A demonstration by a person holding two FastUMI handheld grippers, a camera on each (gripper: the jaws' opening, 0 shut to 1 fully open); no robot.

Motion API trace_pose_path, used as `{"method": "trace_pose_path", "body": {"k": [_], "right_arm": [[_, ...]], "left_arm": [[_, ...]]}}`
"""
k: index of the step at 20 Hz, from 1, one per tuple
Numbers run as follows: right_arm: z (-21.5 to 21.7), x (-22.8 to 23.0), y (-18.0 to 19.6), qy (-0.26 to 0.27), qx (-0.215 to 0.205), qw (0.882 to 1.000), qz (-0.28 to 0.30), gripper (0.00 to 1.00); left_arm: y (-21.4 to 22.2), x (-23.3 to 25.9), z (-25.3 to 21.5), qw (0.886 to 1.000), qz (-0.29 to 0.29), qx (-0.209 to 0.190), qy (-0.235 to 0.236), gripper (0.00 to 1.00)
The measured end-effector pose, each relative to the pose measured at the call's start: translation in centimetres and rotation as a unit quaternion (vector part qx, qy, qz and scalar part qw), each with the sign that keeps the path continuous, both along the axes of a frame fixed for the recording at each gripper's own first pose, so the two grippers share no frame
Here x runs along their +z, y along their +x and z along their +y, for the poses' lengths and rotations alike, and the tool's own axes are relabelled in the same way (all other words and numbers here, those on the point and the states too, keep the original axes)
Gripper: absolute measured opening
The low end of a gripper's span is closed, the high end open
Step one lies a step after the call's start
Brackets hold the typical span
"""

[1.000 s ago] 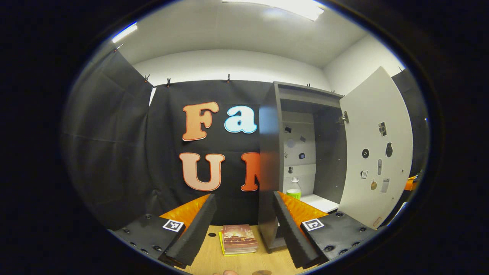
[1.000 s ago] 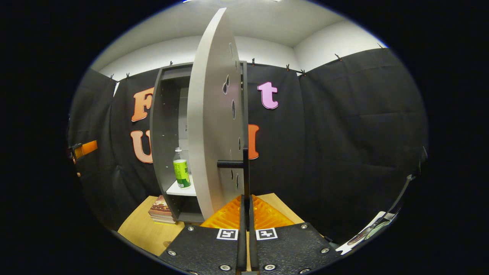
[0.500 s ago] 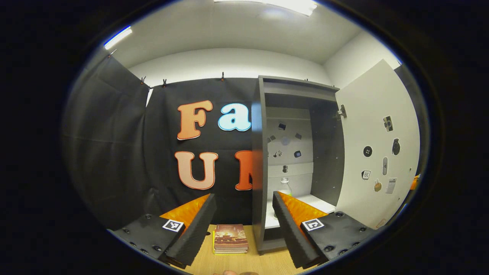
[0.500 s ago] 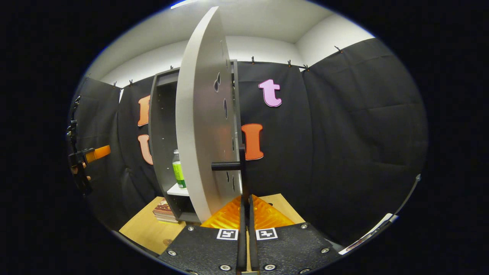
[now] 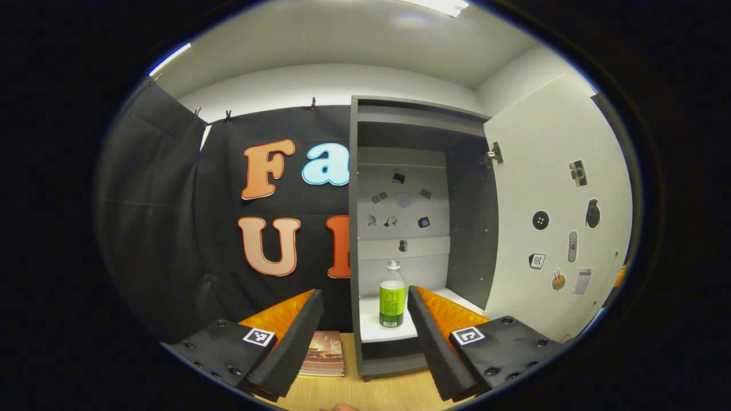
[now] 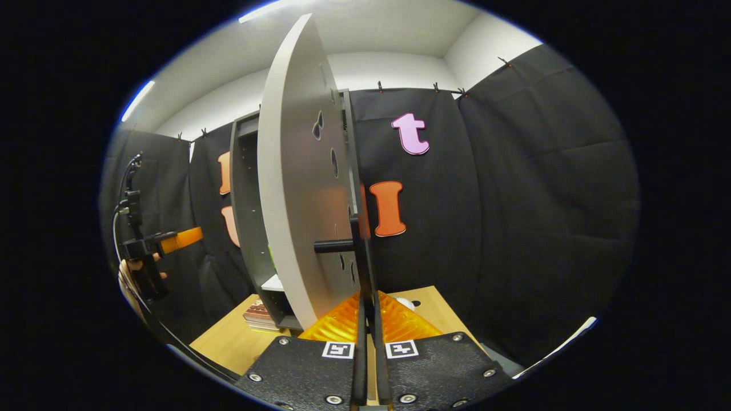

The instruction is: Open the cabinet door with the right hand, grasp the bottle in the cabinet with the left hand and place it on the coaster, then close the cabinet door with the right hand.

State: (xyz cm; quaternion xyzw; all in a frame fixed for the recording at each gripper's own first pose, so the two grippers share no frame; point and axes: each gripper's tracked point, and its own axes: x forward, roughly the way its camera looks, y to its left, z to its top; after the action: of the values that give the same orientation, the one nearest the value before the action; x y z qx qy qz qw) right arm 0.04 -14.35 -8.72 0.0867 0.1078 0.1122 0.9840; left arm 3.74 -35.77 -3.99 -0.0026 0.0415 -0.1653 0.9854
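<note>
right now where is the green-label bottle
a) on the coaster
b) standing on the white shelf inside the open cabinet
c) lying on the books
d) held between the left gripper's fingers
b: in the left gripper view the bottle stands upright on the white shelf inside the cabinet, door open, beyond the open left gripper.

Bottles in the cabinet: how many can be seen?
1. The bottle stands upright on the cabinet's white shelf, near its front edge. The door could hide others.
</note>
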Motion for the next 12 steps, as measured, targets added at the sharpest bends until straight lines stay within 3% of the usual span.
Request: {"method": "trace_pose_path", "body": {"k": [3, 6, 8, 9, 10, 11, 12], "right_arm": [[-0.8, 0.4, -1.4, 0.009, 0.000, 1.000, -0.001, 0.12], [-2.9, 0.5, -1.9, -0.018, -0.026, 0.999, -0.006, 0.20], [-4.3, 0.8, -2.1, -0.034, -0.050, 0.998, -0.019, 0.28], [-5.1, 1.2, -1.8, -0.038, -0.063, 0.997, -0.024, 0.38], [-5.9, 1.2, -1.7, -0.040, -0.073, 0.996, -0.026, 0.35], [-6.3, 1.1, -1.4, -0.040, -0.082, 0.995, -0.028, 0.48], [-6.7, 1.0, -1.2, -0.041, -0.089, 0.995, -0.029, 0.49]], "left_arm": [[1.2, -0.7, -1.6, 1.000, 0.004, -0.004, 0.005, 0.94], [2.5, -1.5, -4.1, 1.000, 0.008, -0.016, 0.006, 0.96], [3.6, -2.0, -5.6, 1.000, 0.009, -0.022, 0.008, 1.00], [4.1, -2.4, -6.3, 1.000, 0.010, -0.027, 0.010, 0.99], [4.5, -2.8, -7.2, 0.999, 0.012, -0.030, 0.012, 0.98], [5.2, -3.1, -7.9, 0.999, 0.013, -0.033, 0.012, 0.98], [5.8, -3.4, -8.6, 0.999, 0.012, -0.036, 0.012, 0.97]]}}
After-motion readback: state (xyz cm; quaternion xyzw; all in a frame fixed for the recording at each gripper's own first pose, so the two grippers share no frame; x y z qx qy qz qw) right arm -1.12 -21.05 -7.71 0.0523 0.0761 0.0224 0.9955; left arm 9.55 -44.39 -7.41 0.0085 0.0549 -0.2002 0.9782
